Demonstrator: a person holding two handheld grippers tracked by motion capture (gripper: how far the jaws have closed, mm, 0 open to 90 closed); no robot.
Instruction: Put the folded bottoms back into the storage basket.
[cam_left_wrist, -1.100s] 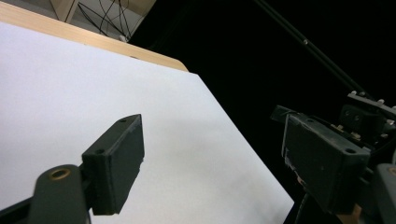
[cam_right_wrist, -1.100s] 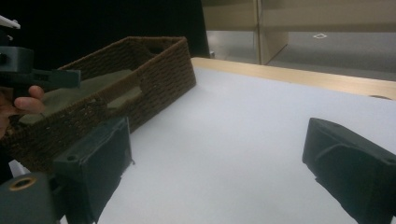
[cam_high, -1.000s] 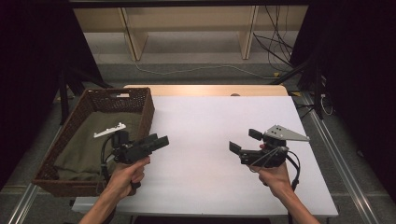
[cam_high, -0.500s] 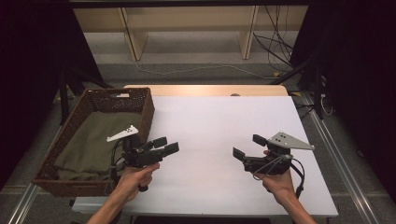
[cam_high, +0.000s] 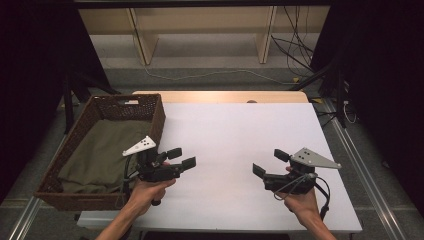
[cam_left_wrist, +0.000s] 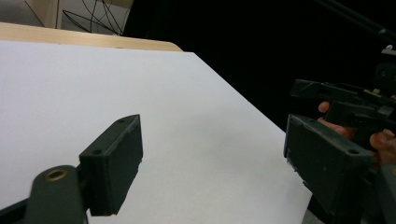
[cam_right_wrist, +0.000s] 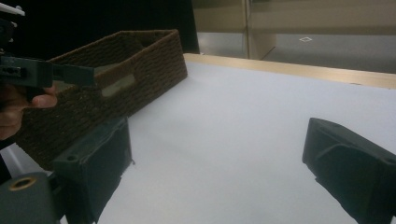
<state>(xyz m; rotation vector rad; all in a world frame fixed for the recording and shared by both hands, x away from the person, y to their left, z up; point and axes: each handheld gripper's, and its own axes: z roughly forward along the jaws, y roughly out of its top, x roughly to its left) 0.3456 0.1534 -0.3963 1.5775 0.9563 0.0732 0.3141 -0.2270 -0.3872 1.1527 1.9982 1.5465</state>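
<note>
My left gripper (cam_high: 182, 158) hovers over the white table (cam_high: 235, 135) just right of a brown woven basket (cam_high: 158, 116), jaws open and pointing right, nothing between them. My right gripper (cam_high: 270, 163) is held near the table's front right, also open and empty, pointing left toward the other. In the left gripper view the left gripper (cam_left_wrist: 215, 163) looks across bare table, with the right gripper (cam_left_wrist: 343, 100) and its hand at the far right. In the right gripper view the right gripper (cam_right_wrist: 219, 163) faces the basket (cam_right_wrist: 116, 79) and the left gripper (cam_right_wrist: 46, 74).
An olive green cloth (cam_high: 105, 150) lies inside the basket. The table's wooden far edge (cam_high: 220, 96) borders a floor with cables (cam_high: 295, 55) and shelf legs. Metal rails run along both sides of the table.
My left gripper has shifted right, from over the basket's rim to over the table. The right gripper has barely moved.
</note>
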